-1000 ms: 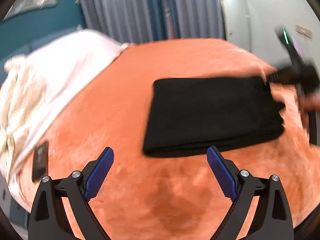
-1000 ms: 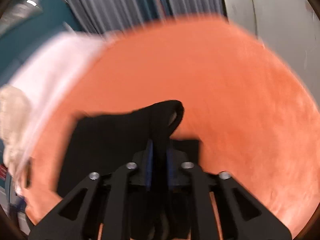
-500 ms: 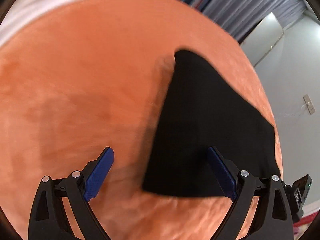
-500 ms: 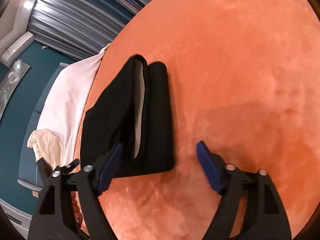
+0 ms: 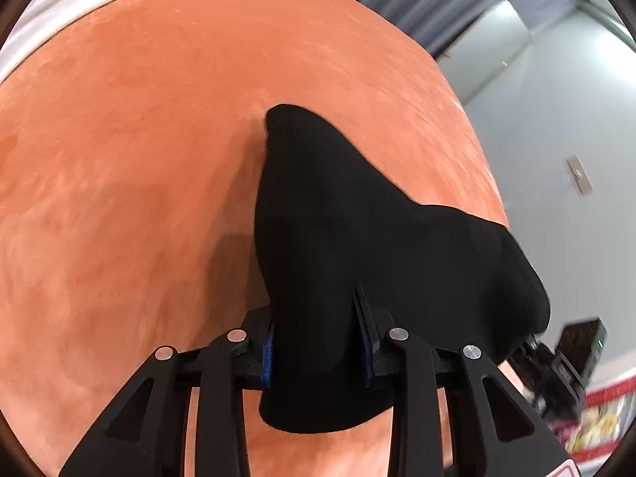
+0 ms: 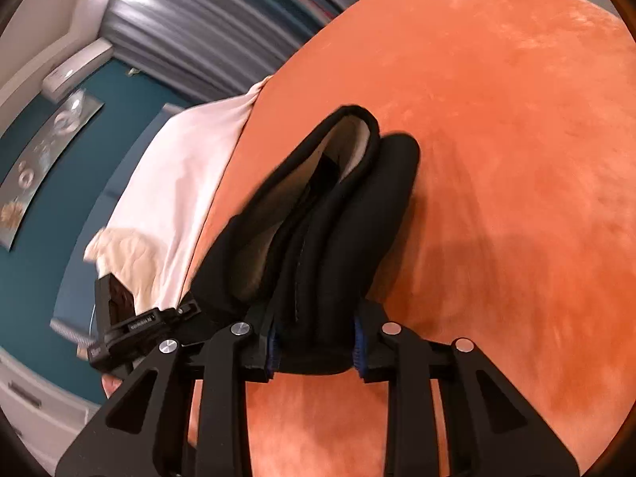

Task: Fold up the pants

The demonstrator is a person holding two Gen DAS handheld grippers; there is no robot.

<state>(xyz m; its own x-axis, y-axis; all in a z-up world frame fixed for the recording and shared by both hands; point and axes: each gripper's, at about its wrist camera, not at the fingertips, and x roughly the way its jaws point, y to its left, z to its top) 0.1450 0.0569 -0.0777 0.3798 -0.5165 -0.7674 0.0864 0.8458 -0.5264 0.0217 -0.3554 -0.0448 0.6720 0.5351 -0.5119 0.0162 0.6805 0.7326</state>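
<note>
My left gripper (image 5: 318, 351) reaches low over the orange blanket (image 5: 139, 159), its blue pads pinching the near edge of the folded black pants (image 5: 357, 238), which rise from the blanket in a bunched ridge toward my fingers. My right gripper (image 6: 316, 344) is tilted the same way at the other end of the bundle, jaws clamped on the stacked layers of the pants (image 6: 318, 218), whose pale lining shows beside a white sheet (image 6: 190, 167).

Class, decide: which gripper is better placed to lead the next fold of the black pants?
Neither clearly: the left gripper and right gripper are both shut on the pants, at opposite ends.
</note>
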